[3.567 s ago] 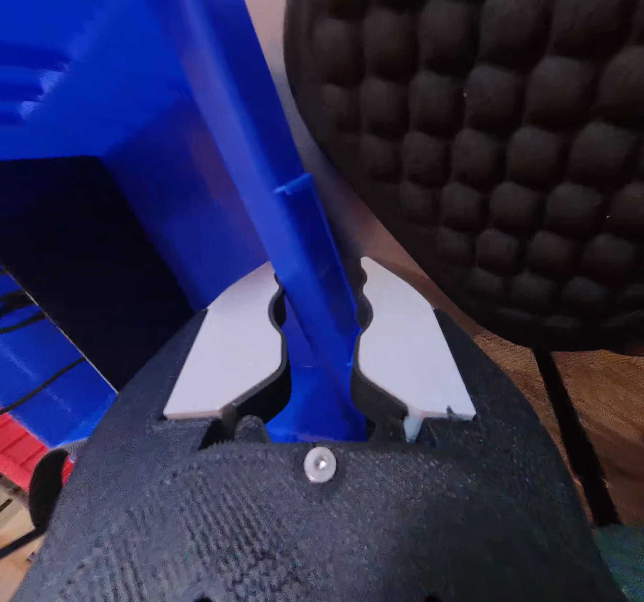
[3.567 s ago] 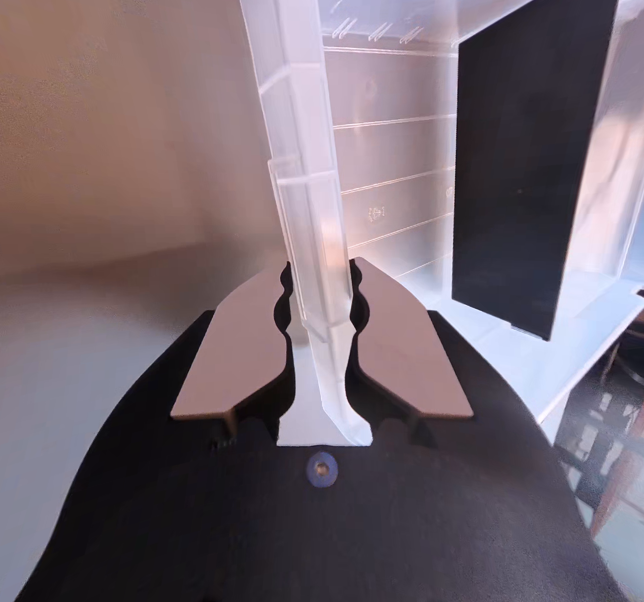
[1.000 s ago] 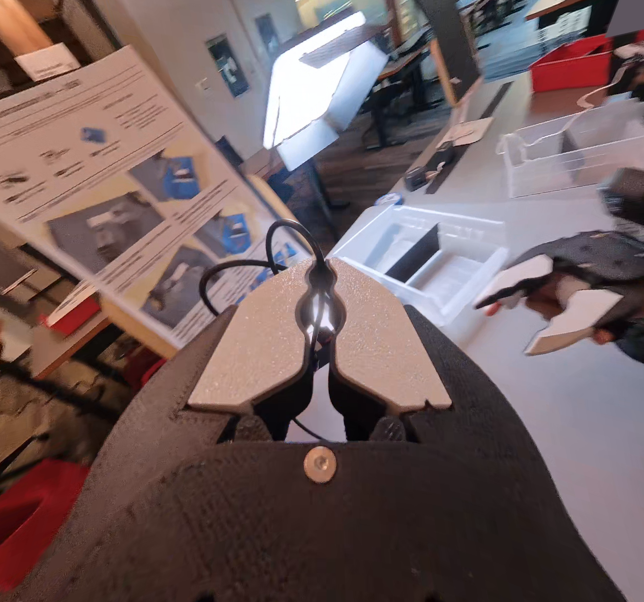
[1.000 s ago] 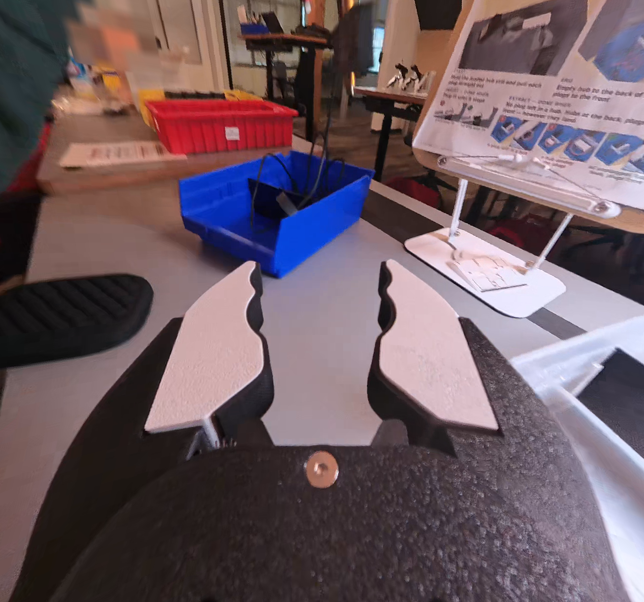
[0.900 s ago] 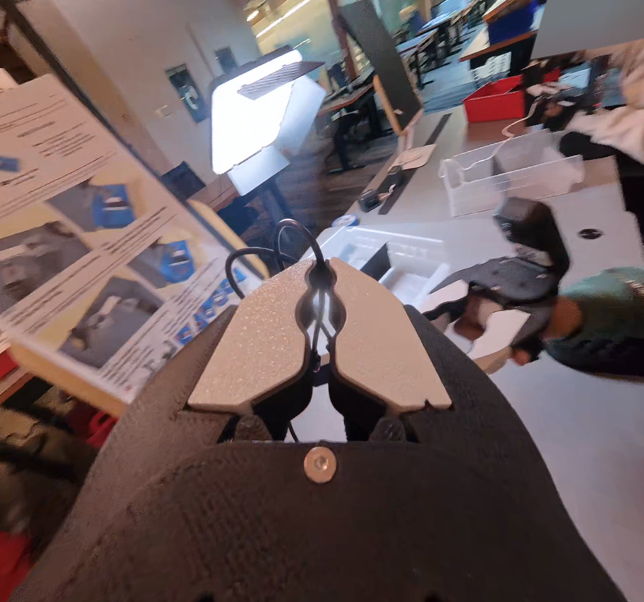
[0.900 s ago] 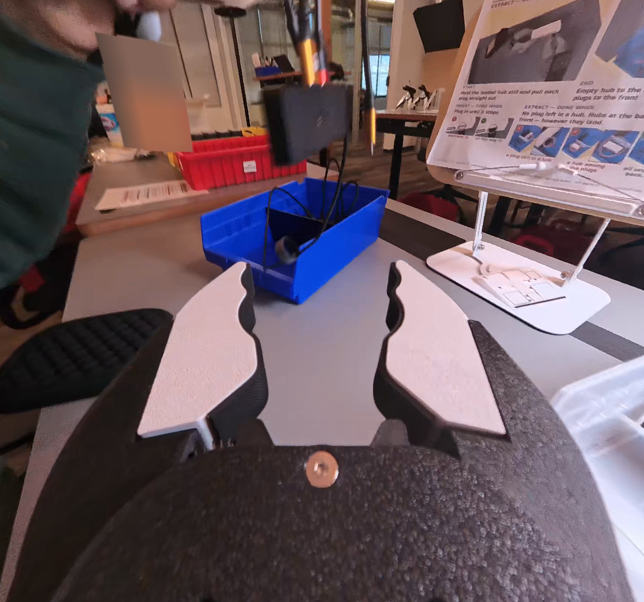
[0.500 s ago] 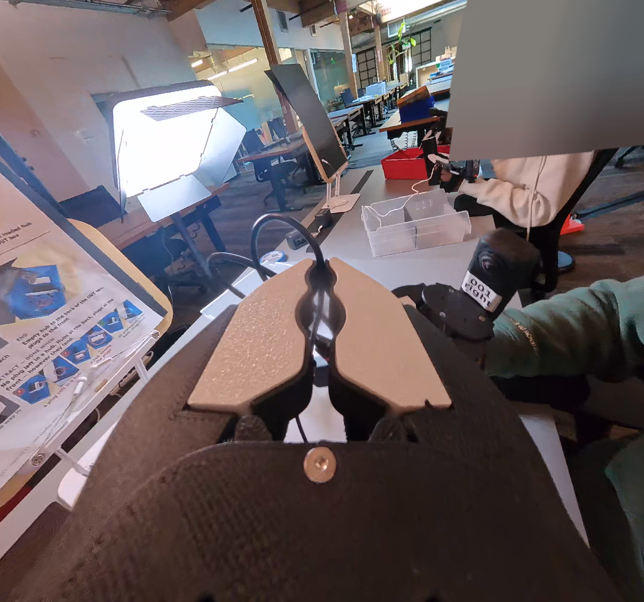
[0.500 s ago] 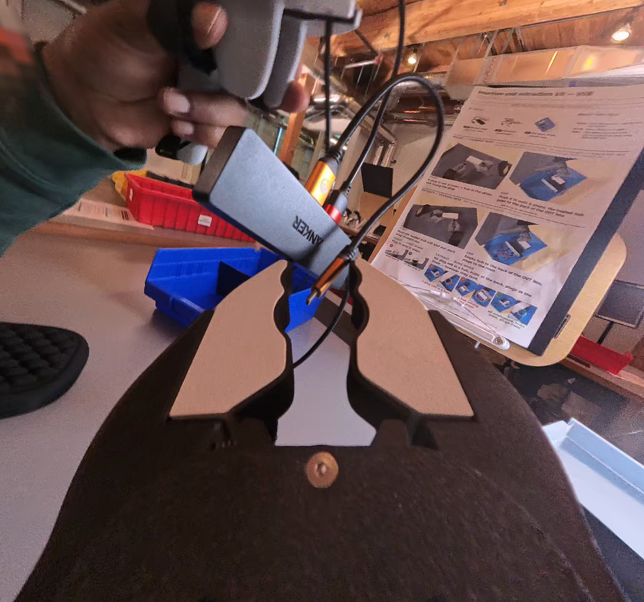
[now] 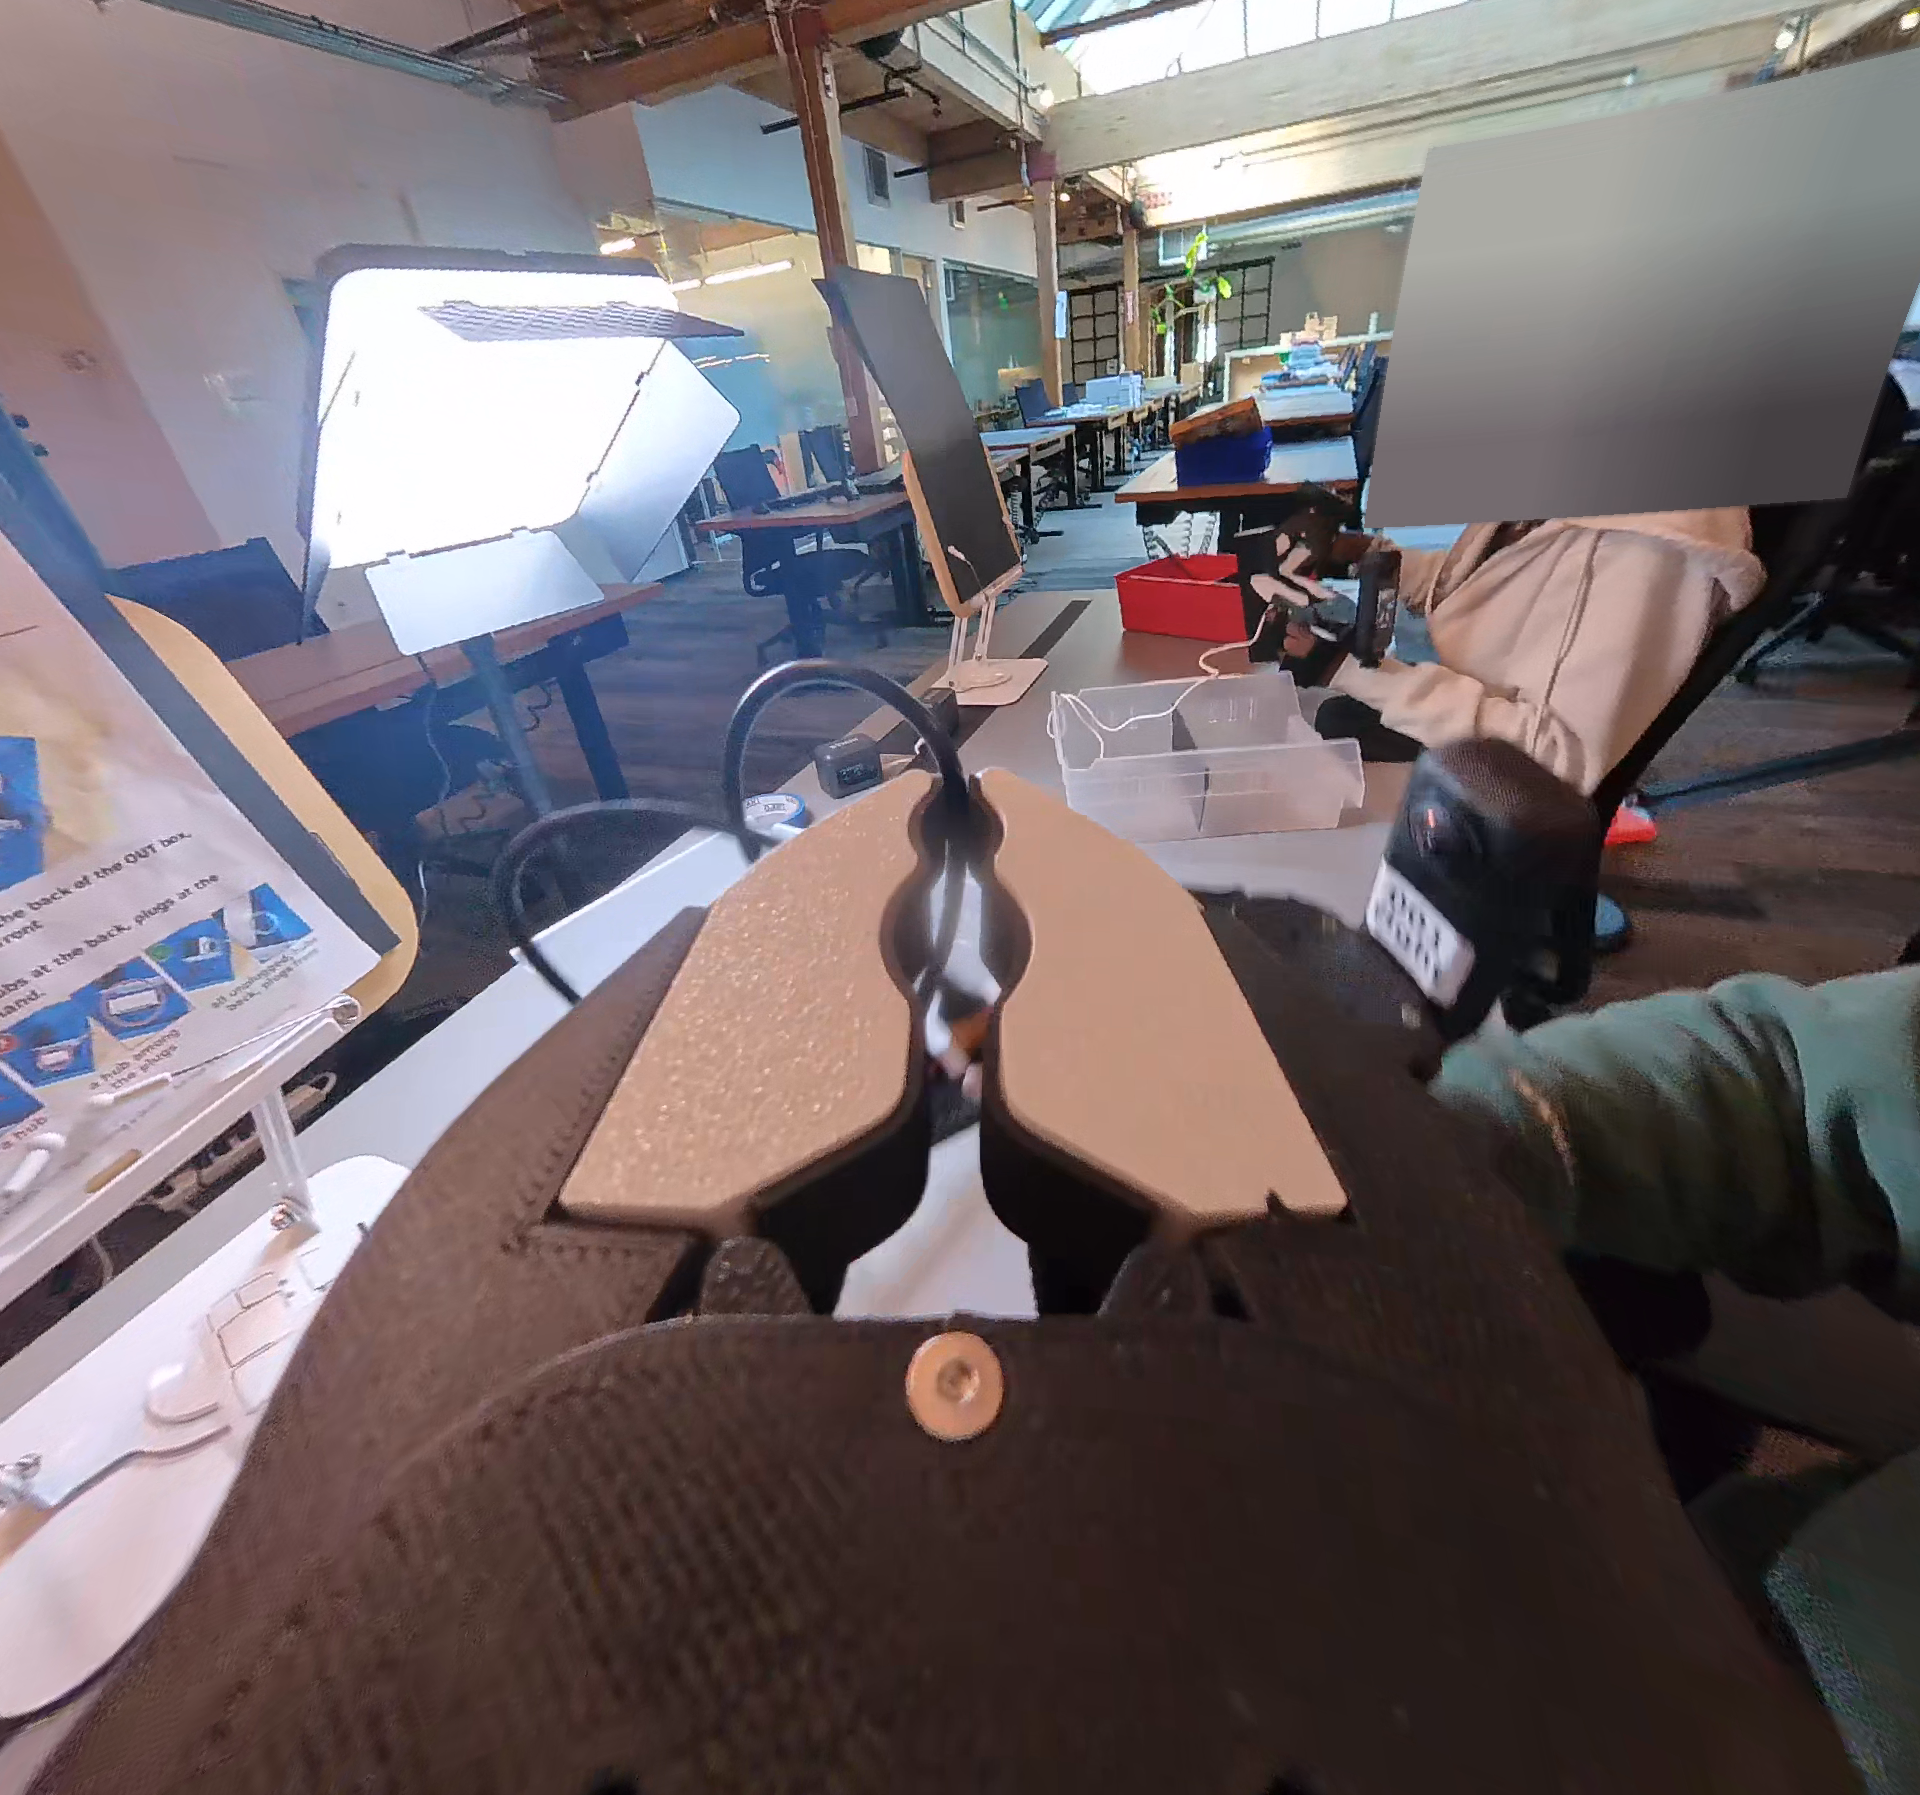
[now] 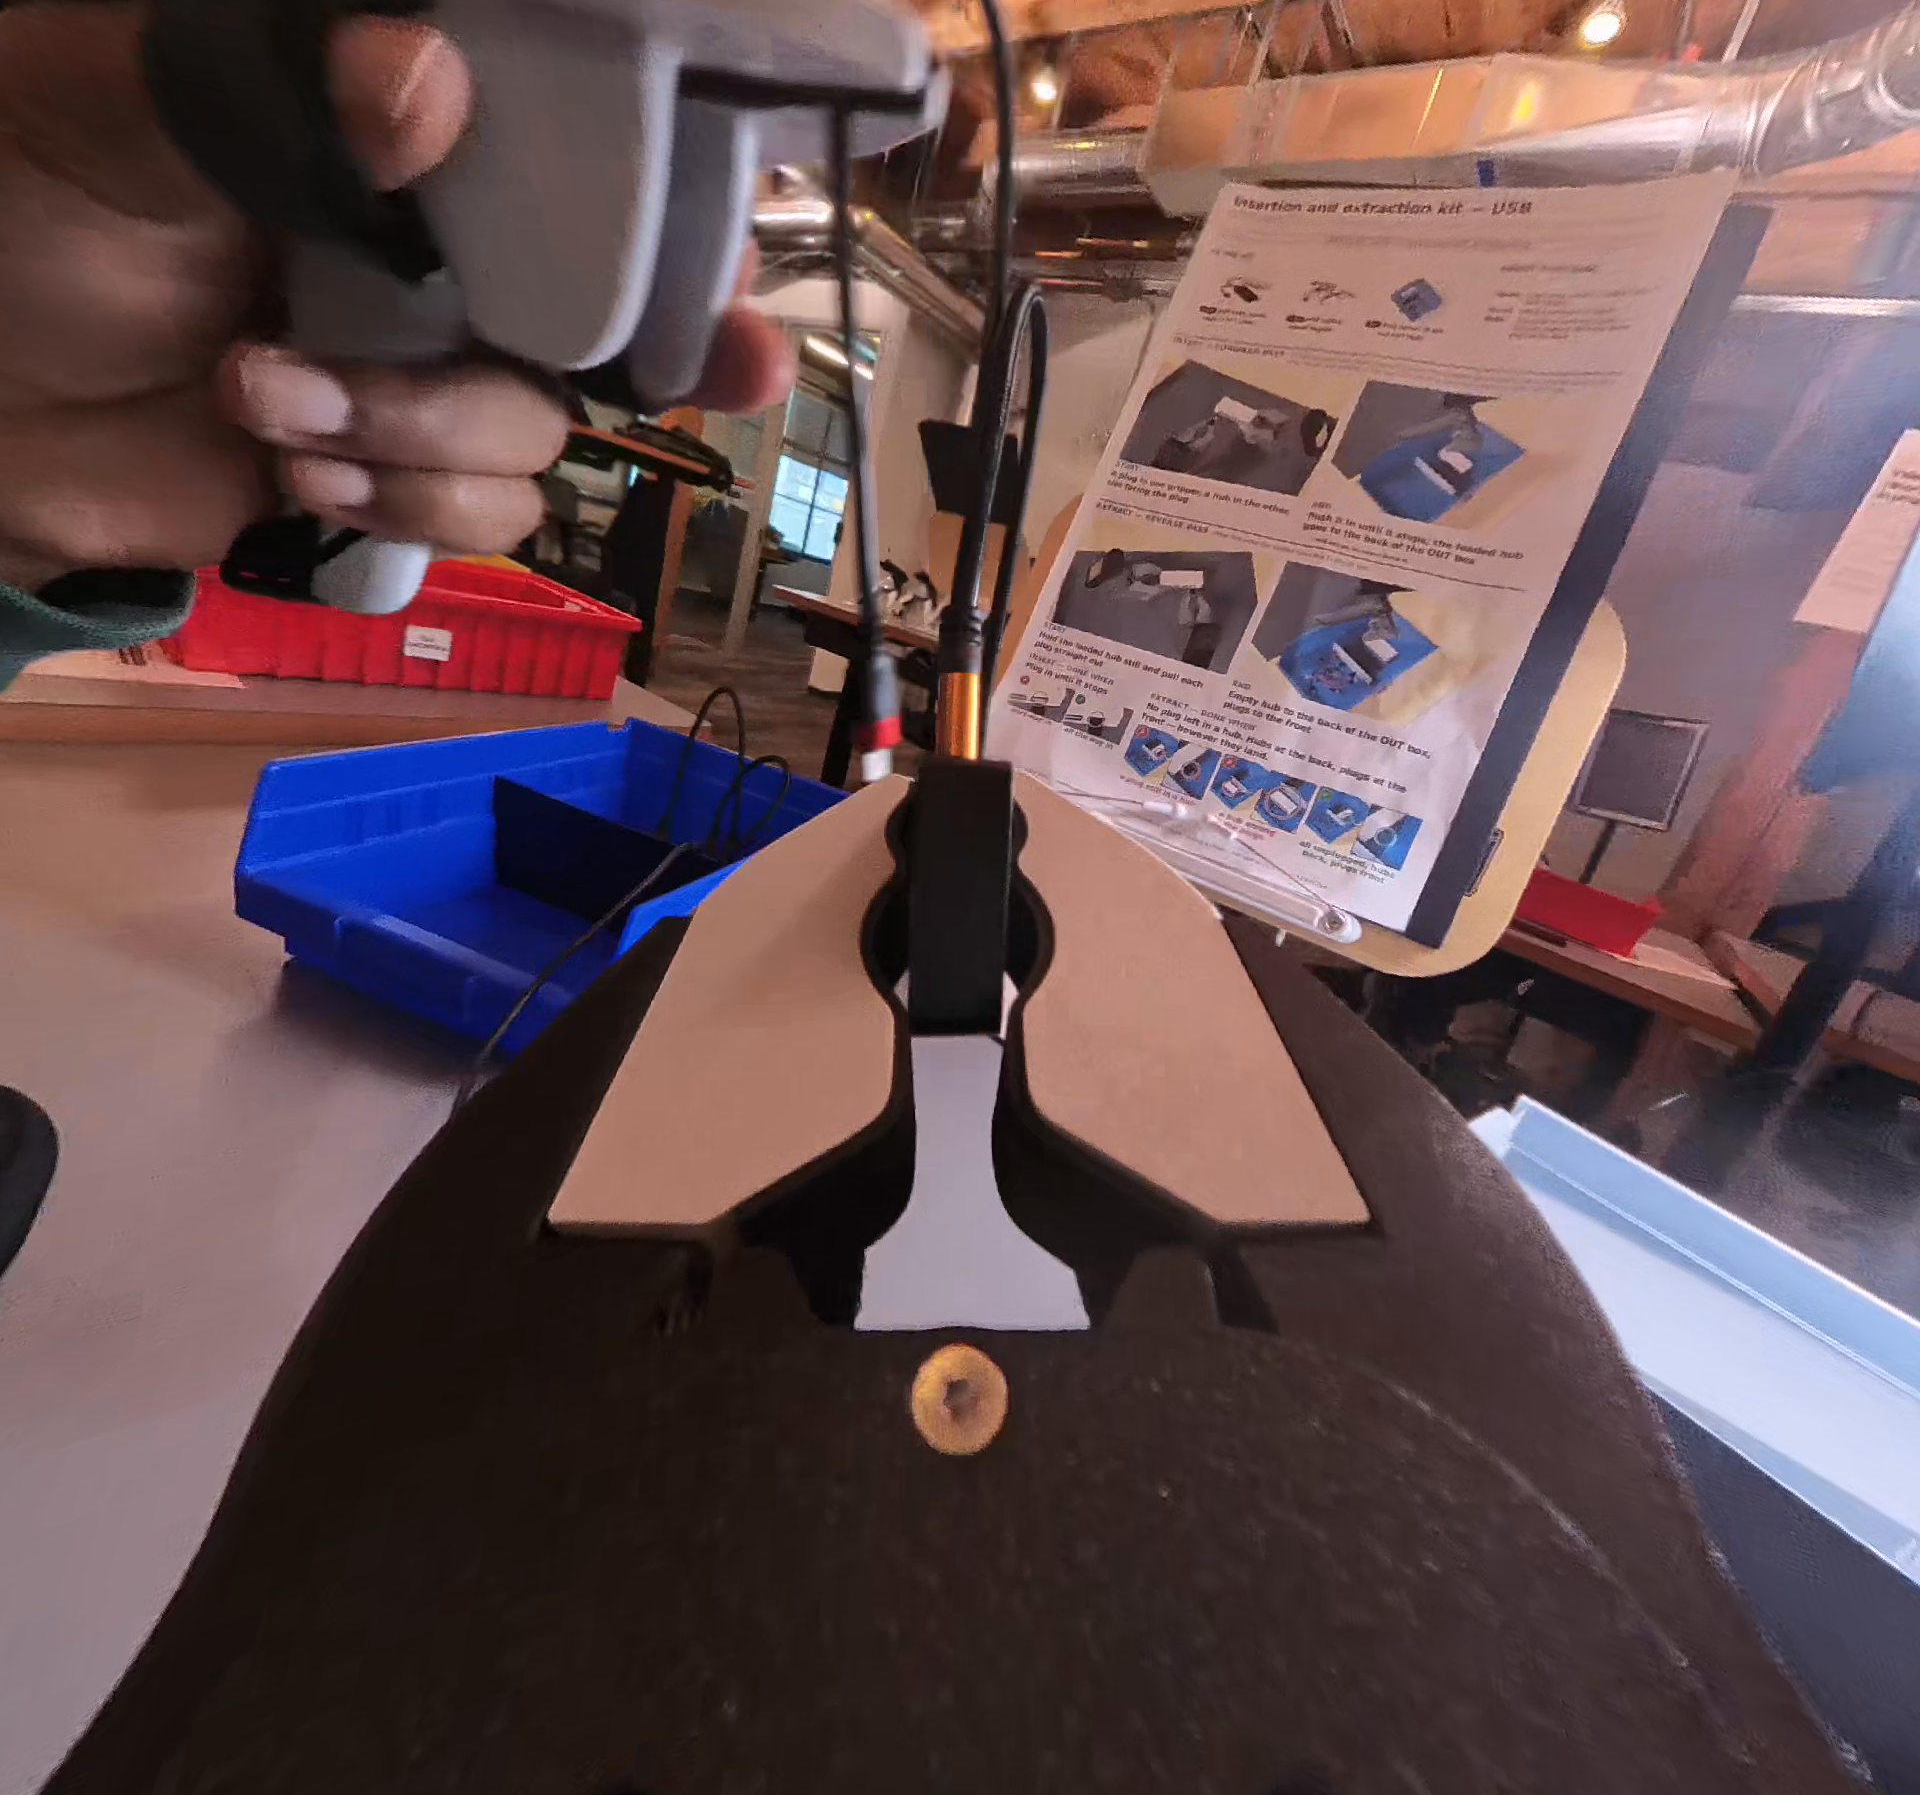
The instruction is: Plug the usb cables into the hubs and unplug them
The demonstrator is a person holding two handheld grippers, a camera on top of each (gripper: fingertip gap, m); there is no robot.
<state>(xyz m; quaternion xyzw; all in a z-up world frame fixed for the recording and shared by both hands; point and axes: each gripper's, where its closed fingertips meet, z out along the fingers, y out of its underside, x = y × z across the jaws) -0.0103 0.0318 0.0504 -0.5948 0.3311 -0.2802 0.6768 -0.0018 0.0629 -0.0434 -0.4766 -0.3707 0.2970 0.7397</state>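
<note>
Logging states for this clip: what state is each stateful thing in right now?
Left tongs: shut on black cable.
Right tongs: shut on hub.
Gold plug: seated in hub.
Red plug: unplugged, hanging free.
Studio light: on.

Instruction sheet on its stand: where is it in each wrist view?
Left wrist view: instruction sheet at the far left edge, beside the left gripper, shut on a black cable.
Right wrist view: right of centre, behind the right gripper, shut on the hub.
Shared landmark: the black cable, arching down from top centre in the right wrist view.
</note>
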